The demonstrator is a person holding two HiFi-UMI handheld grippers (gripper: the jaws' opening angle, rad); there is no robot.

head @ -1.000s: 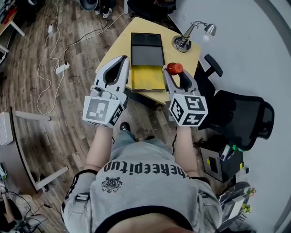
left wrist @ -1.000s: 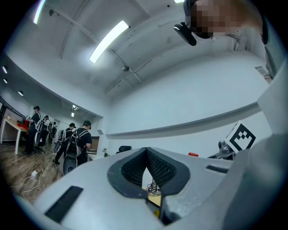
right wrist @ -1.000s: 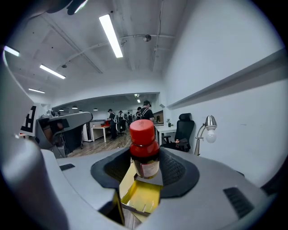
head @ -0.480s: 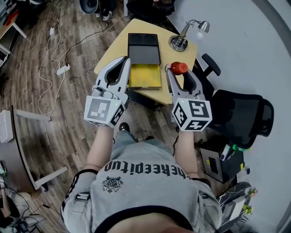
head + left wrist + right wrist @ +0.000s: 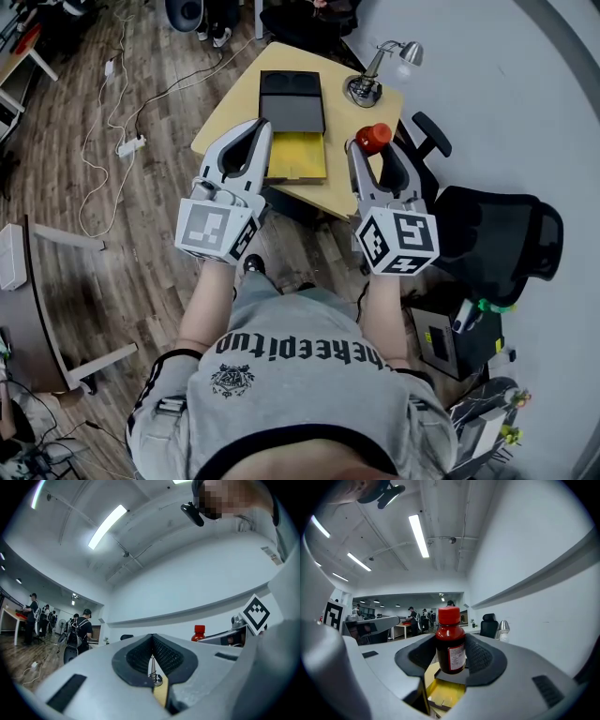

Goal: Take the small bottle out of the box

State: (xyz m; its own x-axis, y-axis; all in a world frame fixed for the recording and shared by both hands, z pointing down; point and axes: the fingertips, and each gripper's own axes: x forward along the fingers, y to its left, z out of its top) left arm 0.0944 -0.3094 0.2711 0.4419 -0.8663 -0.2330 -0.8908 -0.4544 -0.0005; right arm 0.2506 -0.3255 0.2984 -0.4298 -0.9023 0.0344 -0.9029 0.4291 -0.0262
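Observation:
A small dark bottle with a red cap [image 5: 450, 639] stands upright between the jaws of my right gripper [image 5: 451, 657], which is shut on it. In the head view the red-capped bottle [image 5: 374, 137] is held above the table's right side, clear of the box. The open box [image 5: 296, 155] shows a yellow inside, with its black lid [image 5: 292, 101] folded back beyond it. My left gripper [image 5: 253, 141] hovers at the box's left edge, jaws shut with nothing between them; its own view shows the left gripper [image 5: 152, 657] with pads pressed together.
A yellow wooden table [image 5: 234, 103] carries the box and a silver desk lamp [image 5: 367, 82]. A black office chair [image 5: 492, 239] stands to the right. Cables and a power strip [image 5: 128, 142] lie on the wood floor at left. Several people stand far off.
My right gripper has carried the bottle up and to the right, away from the box. The left gripper has stayed close to the box's left edge.

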